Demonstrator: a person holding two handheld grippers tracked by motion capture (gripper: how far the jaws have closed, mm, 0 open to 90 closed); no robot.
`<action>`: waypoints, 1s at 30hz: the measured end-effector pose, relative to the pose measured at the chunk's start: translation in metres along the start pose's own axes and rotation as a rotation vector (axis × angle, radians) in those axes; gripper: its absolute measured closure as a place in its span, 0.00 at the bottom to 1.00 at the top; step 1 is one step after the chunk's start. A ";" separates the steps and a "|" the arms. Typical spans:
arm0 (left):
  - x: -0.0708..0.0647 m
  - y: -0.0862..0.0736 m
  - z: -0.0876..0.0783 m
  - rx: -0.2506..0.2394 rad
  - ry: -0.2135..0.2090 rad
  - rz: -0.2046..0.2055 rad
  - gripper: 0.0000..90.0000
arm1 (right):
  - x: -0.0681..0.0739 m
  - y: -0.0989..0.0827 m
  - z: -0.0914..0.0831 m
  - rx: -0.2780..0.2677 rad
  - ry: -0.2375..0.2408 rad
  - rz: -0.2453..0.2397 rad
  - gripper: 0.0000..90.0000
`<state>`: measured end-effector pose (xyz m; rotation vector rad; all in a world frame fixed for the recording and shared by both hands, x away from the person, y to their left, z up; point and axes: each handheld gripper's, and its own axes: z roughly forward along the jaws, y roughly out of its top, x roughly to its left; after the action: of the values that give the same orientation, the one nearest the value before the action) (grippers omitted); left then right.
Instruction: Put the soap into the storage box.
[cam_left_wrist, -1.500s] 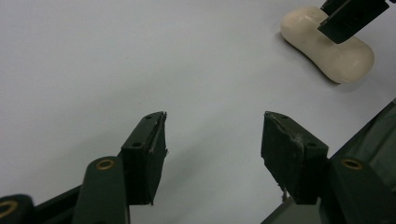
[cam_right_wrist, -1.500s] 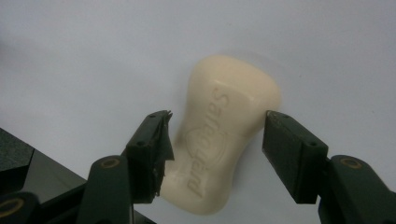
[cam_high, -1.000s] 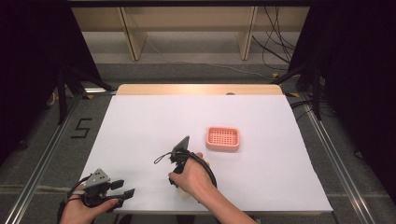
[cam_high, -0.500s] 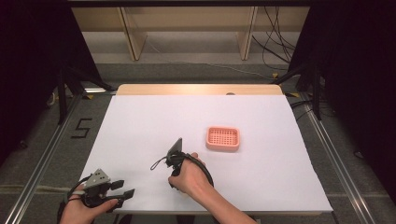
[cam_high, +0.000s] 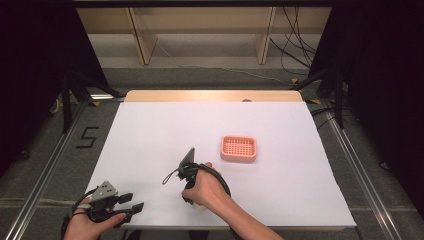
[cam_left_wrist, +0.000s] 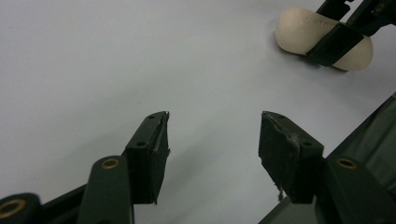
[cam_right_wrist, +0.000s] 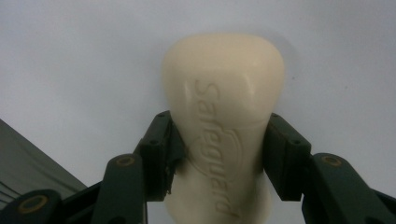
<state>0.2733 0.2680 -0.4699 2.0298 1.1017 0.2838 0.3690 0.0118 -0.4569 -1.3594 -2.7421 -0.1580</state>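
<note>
Soap (cam_right_wrist: 224, 126) sits on the white table (cam_high: 150, 130), near-left of the pink dish (cam_high: 239, 148), well apart from it. My right gripper (cam_right_wrist: 219, 144) has its jaws clamped across the bar's middle. It looks hard, smooth and rounded, so I judge it slippery; the waist is the right hold. Right hand (cam_high: 205, 187) reaches in low. Left gripper (cam_left_wrist: 212, 140) rests farther left of the dish, jaws apart, holding nothing.
</note>
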 end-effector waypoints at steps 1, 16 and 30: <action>0.000 0.000 0.000 -0.001 0.000 0.001 0.47 | 0.000 0.000 0.000 0.003 0.000 0.000 0.56; 0.000 0.000 0.000 -0.015 0.006 -0.004 0.47 | -0.019 -0.009 -0.021 -0.061 -0.007 -0.277 0.56; -0.001 0.000 -0.001 -0.018 0.020 -0.022 0.47 | -0.049 -0.025 -0.038 -0.119 -0.060 -0.483 0.56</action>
<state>0.2721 0.2679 -0.4695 2.0019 1.1288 0.3027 0.3798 -0.0462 -0.4260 -0.7020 -3.1032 -0.3149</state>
